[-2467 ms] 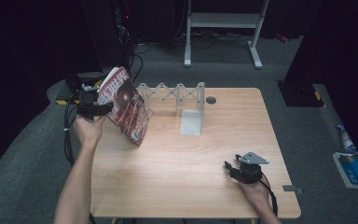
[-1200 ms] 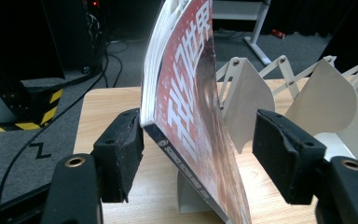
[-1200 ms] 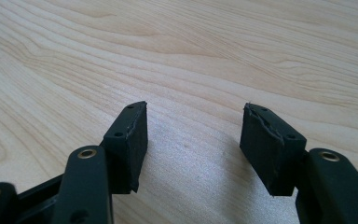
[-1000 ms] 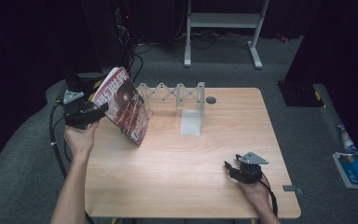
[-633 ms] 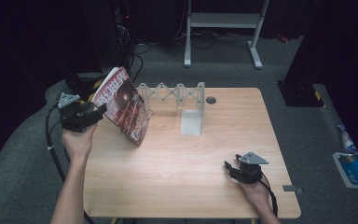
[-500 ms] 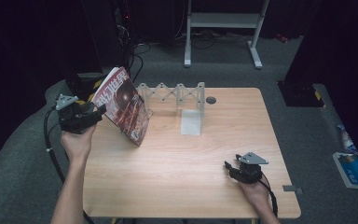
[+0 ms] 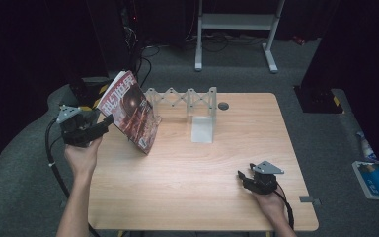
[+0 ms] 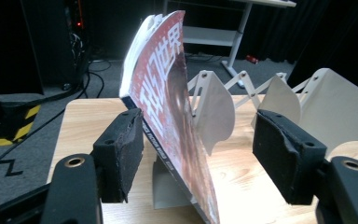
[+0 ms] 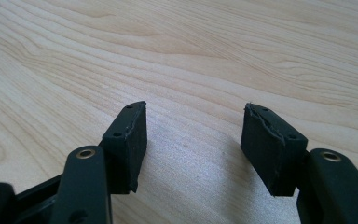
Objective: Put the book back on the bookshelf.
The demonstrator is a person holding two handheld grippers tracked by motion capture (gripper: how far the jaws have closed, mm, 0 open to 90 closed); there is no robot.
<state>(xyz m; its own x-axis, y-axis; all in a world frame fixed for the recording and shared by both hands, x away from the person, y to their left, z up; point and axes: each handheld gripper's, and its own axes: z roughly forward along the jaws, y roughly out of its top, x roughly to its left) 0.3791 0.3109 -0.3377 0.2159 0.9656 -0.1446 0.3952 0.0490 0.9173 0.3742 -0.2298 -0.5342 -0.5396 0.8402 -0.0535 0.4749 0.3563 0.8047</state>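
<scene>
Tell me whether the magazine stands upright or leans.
Leaning. The magazine rests tilted against the white expanding rack, its bottom edge on the table; the left gripper has open jaws around it.

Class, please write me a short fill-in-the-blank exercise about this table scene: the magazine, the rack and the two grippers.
1. The magazine leans against the white folding ____.
2. The left gripper has its jaws ____, with the magazine's edge between them.
3. The right gripper rests low over the bare wooden ____.
4. The rack stands near the table's ____ edge.

Missing words: rack; open; table; far
</scene>
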